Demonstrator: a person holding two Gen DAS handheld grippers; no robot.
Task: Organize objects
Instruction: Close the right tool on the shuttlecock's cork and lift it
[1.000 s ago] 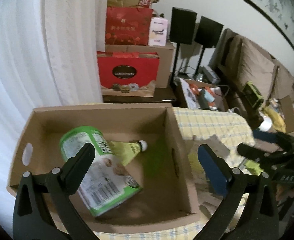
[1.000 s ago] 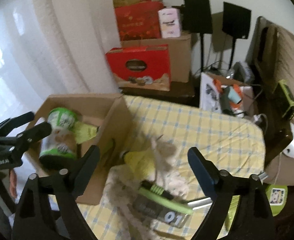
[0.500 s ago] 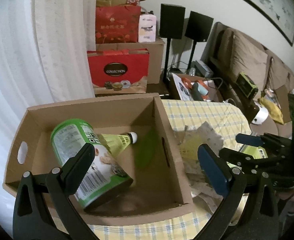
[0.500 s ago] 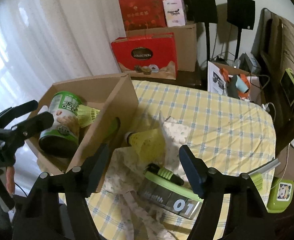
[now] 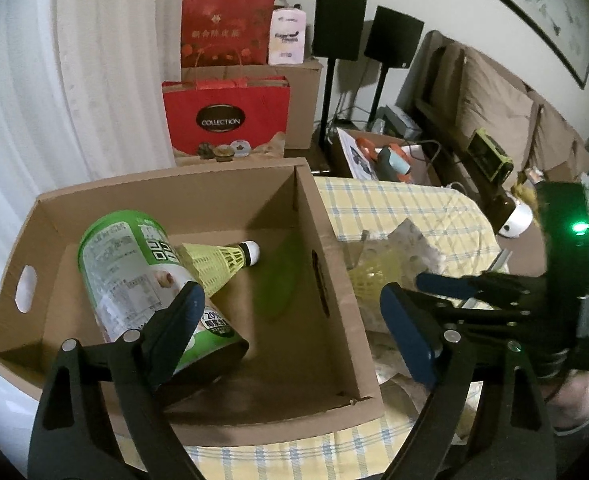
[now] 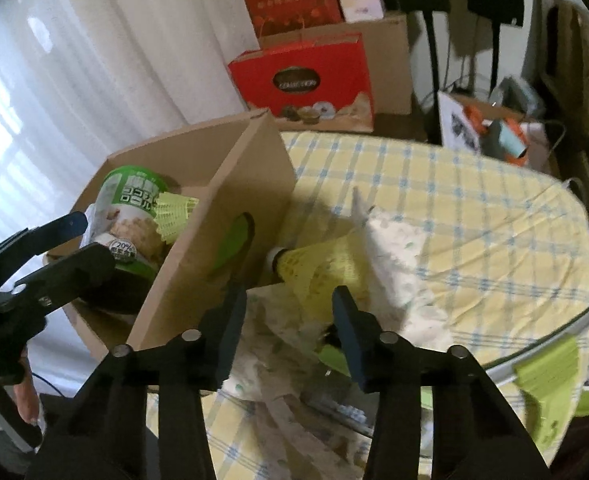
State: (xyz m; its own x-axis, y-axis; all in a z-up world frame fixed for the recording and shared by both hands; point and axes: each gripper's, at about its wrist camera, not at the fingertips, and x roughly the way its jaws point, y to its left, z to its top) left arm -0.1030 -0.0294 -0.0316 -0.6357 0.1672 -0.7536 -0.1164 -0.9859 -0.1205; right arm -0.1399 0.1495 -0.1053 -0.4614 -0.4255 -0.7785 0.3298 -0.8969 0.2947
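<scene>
An open cardboard box (image 5: pixel 326 248) (image 6: pixel 214 216) sits on the yellow checked tablecloth (image 6: pixel 454 184). Inside lie a green-and-white can (image 5: pixel 134 272) (image 6: pixel 130 204) on its side and a yellow shuttlecock (image 5: pixel 222 260) (image 6: pixel 174 212). A second yellow shuttlecock (image 6: pixel 314 268) (image 5: pixel 370 276) lies outside the box on a white patterned cloth (image 6: pixel 398 240). My left gripper (image 5: pixel 294 320) is open and empty above the box's near side. My right gripper (image 6: pixel 290 316) is open, just short of the outside shuttlecock, and also shows in the left wrist view (image 5: pixel 422 292).
A green-lidded clear container (image 6: pixel 334 360) lies under my right gripper, mostly hidden. Green items (image 6: pixel 550 368) sit at the table's right edge. Red gift boxes (image 5: pixel 226 120), speakers (image 5: pixel 338 28), a floor box of tools (image 5: pixel 386 156) and a sofa (image 5: pixel 494 108) stand beyond.
My right gripper has moved down and forward towards the outside shuttlecock, and its jaws have narrowed. My left gripper drifted slightly over the box. The can and inner shuttlecock have not moved.
</scene>
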